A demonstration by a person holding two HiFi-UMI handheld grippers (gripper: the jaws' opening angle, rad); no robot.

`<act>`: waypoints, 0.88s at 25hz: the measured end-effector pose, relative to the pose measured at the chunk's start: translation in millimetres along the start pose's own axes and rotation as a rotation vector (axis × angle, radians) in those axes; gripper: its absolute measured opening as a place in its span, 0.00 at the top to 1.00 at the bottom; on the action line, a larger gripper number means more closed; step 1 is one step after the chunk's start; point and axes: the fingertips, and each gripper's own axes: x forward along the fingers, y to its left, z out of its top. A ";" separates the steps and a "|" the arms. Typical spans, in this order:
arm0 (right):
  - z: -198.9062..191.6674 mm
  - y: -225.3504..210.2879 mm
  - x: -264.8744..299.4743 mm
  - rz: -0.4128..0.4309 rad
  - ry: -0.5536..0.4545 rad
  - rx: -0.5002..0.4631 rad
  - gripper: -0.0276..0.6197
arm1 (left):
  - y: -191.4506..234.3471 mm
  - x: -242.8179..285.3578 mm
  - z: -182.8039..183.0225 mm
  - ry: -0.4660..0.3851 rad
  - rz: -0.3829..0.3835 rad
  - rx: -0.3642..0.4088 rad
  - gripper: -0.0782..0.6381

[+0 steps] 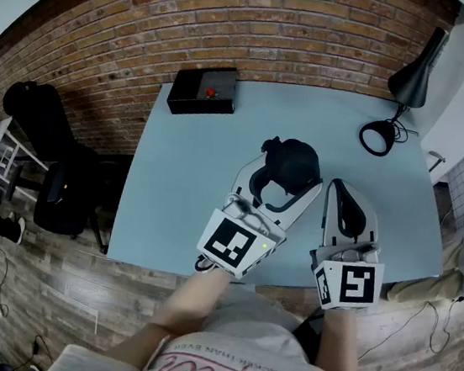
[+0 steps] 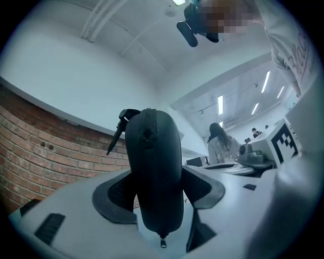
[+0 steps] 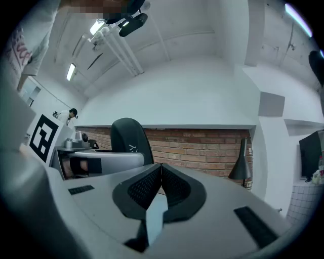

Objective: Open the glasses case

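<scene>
At frame centre, the fingers of my left gripper pinch the black glasses case from both sides, zipper facing that gripper's camera. Just to its right, my right gripper has its fingers pressed together, empty. Both sit over the pale blue surface.

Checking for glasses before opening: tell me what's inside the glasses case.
Nothing inside shows. The glasses case stands clamped between the jaws of the left gripper. Its zip looks closed along the visible edge, so any contents are hidden.
</scene>
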 end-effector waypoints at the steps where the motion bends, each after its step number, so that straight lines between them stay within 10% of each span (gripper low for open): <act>1: 0.7 0.4 0.4 0.002 0.000 0.000 0.93 | 0.4 -0.5 -0.8 0.002 0.000 0.004 0.51; 22: 3.8 24.4 -4.0 0.054 -0.013 0.037 0.92 | 11.0 -24.3 7.2 -0.029 0.028 -0.042 0.51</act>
